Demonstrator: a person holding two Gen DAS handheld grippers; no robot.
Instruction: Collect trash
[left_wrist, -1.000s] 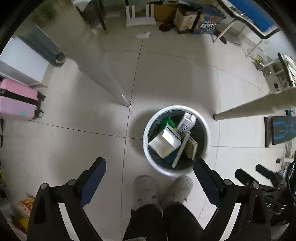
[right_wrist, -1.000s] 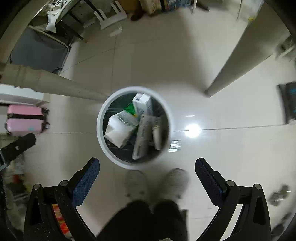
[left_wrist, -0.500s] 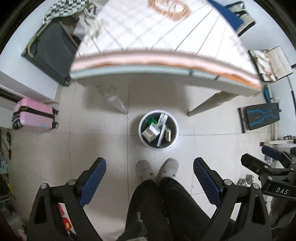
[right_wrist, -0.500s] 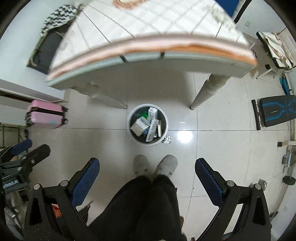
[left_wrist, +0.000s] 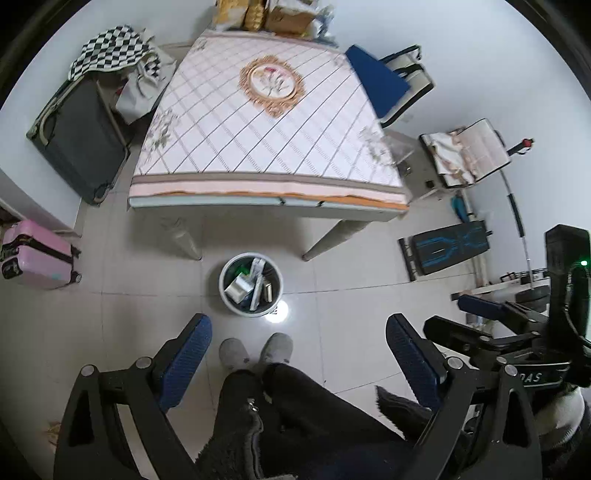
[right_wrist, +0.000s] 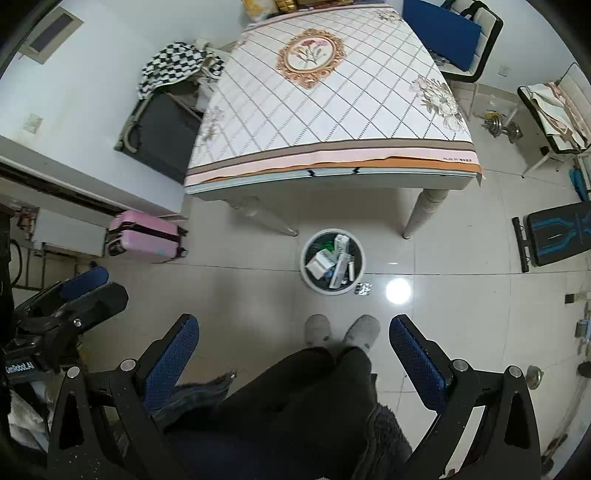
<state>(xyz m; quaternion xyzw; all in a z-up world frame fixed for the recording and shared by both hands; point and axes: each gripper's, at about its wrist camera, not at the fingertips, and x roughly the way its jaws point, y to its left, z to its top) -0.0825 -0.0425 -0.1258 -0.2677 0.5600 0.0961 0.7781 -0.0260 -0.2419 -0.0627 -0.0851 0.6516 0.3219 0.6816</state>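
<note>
A white round trash bin (left_wrist: 223, 291) stands on the tiled floor before the table, holding several boxes and cartons (left_wrist: 238, 287). It also shows in the right wrist view (right_wrist: 306, 273). A small silver blister pack (right_wrist: 362, 288) lies on the floor just right of the bin. My left gripper (left_wrist: 297, 362) is open and empty, high above the floor. My right gripper (right_wrist: 293, 354) is open and empty too, at about the same height. Each gripper shows at the edge of the other's view.
A table with a patterned cloth (left_wrist: 258, 122) stands behind the bin. A pink suitcase (left_wrist: 33, 258) is at the left, a dark suitcase (left_wrist: 77, 144) behind it. A black bench (left_wrist: 448, 249) and chairs (left_wrist: 465, 151) are at the right. The person's slippers (left_wrist: 255, 349) are near the bin.
Both grippers have risen far from just above the bin to well above table height. The bin looks much smaller and the whole tabletop is now in view.
</note>
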